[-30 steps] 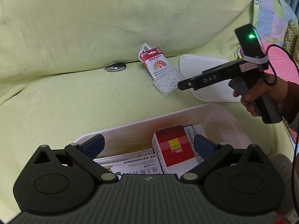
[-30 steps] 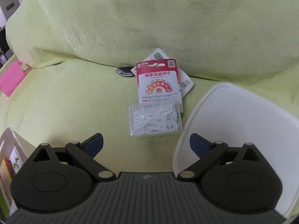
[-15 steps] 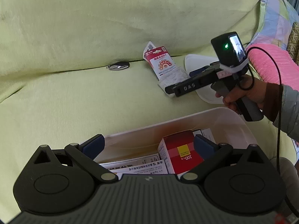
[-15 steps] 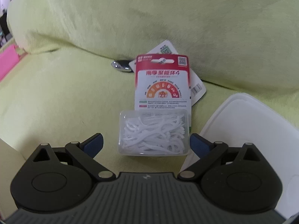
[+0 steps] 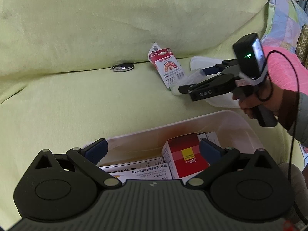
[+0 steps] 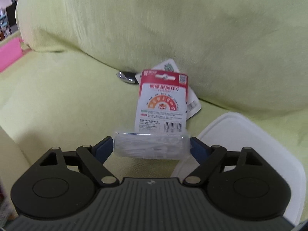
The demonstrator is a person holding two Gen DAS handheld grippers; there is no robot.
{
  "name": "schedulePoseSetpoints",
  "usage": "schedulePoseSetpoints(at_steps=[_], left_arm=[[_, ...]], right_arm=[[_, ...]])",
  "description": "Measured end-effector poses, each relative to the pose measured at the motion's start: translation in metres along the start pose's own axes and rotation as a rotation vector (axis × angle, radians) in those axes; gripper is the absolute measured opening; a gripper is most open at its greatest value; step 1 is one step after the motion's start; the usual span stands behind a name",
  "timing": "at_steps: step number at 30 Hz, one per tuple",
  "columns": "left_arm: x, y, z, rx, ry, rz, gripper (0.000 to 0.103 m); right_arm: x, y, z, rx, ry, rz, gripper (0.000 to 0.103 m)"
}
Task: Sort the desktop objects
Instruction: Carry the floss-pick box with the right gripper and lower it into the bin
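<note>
The floss pick pack (image 6: pixel 163 104), a clear box of white picks on a red and white card, sits on the green sofa seat. My right gripper (image 6: pixel 151 147) is shut on the clear box, one blue pad on each end. In the left wrist view the right gripper (image 5: pixel 192 80) reaches the pack (image 5: pixel 169 69) from the right, held by a hand. My left gripper (image 5: pixel 153 150) hovers open over a white bin (image 5: pixel 221 113) that holds a red box (image 5: pixel 184 154) and printed cartons.
A black and silver key fob (image 5: pixel 123 67) lies at the seat's back crease, left of the pack. The bin's white lid (image 6: pixel 240 134) lies flat to the right. A second card (image 6: pixel 169 66) pokes out behind the pack. Pink fabric (image 5: pixel 283 67) sits far right.
My right gripper moved forward onto the floss pick pack and its fingers narrowed onto the clear box. The left gripper stayed open over the bin.
</note>
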State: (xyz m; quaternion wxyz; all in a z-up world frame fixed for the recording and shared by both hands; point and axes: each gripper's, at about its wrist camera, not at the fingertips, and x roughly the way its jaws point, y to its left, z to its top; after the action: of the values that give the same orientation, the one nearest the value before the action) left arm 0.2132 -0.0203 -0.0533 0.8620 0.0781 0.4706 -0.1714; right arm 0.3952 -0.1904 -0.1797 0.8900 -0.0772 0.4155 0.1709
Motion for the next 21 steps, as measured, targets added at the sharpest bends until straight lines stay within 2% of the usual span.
schedulePoseSetpoints(at_steps=[10,15,21], left_arm=[[-0.028,-0.019,-0.007,0.025,-0.037,-0.017,0.102],[-0.044,-0.028,-0.020,0.035,-0.039,-0.016,0.102],[-0.060,-0.037,-0.040,0.042,-0.034,-0.036,0.102]], right_arm=[[-0.088,-0.001,0.003,-0.005,-0.095,0.036,0.084],[-0.141,0.014,-0.001,-0.127,-0.103,0.073,0.084],[-0.185,0.041,-0.013,-0.306,-0.044,0.153,0.084]])
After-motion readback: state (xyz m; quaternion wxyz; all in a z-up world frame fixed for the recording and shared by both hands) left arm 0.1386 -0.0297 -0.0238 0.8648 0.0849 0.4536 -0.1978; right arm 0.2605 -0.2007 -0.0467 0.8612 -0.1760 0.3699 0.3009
